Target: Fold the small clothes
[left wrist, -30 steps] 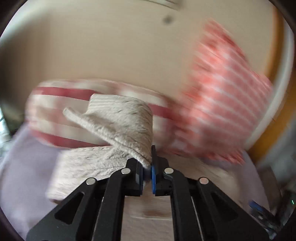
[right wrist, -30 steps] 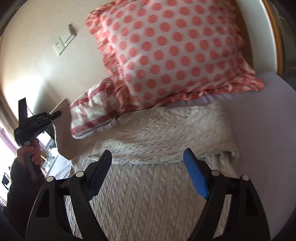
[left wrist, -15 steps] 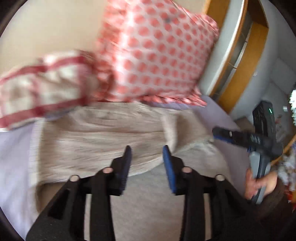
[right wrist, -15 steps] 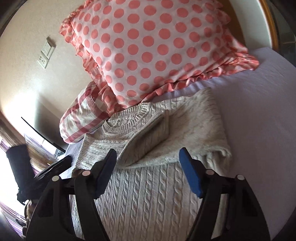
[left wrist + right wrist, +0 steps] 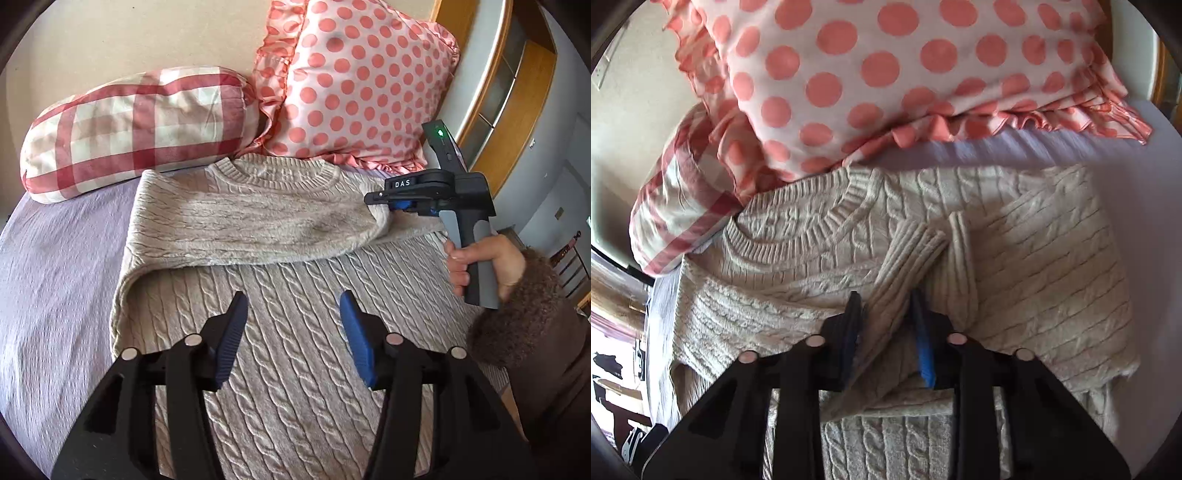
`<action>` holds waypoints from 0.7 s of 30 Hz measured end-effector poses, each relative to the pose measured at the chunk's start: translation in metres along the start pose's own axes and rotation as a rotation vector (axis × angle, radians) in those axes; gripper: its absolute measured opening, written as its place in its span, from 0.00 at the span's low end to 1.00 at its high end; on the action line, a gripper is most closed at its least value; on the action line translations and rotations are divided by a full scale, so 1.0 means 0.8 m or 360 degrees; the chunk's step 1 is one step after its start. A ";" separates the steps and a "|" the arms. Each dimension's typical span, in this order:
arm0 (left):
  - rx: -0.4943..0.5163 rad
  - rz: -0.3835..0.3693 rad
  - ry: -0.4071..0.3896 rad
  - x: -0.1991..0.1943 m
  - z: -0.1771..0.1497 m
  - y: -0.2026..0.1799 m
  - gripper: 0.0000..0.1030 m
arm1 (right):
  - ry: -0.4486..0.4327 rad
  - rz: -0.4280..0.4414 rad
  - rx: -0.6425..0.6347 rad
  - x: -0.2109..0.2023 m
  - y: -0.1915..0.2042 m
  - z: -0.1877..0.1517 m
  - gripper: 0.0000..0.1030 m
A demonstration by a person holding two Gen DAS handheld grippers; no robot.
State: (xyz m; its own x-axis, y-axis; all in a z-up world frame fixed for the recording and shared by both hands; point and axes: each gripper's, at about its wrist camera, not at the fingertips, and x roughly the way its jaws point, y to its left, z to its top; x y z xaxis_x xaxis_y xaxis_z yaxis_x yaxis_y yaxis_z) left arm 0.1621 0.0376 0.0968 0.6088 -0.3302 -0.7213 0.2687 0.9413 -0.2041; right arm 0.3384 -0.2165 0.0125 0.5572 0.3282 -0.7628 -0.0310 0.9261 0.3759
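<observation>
A cream cable-knit sweater [image 5: 280, 354] lies flat on the lilac bed [image 5: 48, 280], neck toward the pillows. One sleeve [image 5: 251, 225] is folded across the chest. My left gripper [image 5: 291, 317] is open and empty above the sweater's body. My right gripper [image 5: 886, 314] is shut on the ribbed sleeve cuff [image 5: 908, 251], at the sweater's right side; it also shows in the left wrist view [image 5: 399, 205], held by a hand.
A red-checked bolster pillow [image 5: 136, 125] and a pink polka-dot pillow [image 5: 354, 85] lean on the wall behind the sweater's neck. A wooden window frame [image 5: 495, 122] is at the right. The polka-dot pillow [image 5: 886, 74] is close ahead of the right gripper.
My left gripper let go of the sleeve it had carried across the chest, opened and pulled back. My right gripper moved in and shut on the sleeve cuff.
</observation>
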 end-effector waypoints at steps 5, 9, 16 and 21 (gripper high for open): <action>-0.0015 -0.0029 -0.0004 0.005 0.000 0.000 0.52 | -0.0156 0.0142 0.0005 -0.022 -0.003 0.004 0.11; -0.0036 -0.0046 -0.0032 -0.001 -0.005 0.001 0.55 | -0.0678 0.0454 0.0023 -0.114 -0.014 0.005 0.10; -0.0088 -0.0040 -0.0004 0.004 -0.012 0.013 0.56 | -0.0250 0.0129 0.0376 -0.052 -0.106 -0.040 0.15; -0.0071 -0.0031 -0.0001 0.002 -0.014 0.010 0.58 | -0.0326 0.0135 0.0455 -0.066 -0.129 -0.035 0.49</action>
State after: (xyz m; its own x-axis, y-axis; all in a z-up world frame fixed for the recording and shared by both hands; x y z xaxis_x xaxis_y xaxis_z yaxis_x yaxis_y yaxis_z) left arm 0.1574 0.0455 0.0865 0.6042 -0.3483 -0.7167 0.2470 0.9370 -0.2471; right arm 0.2889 -0.3240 -0.0006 0.7181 0.3307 -0.6123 0.1333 0.7982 0.5874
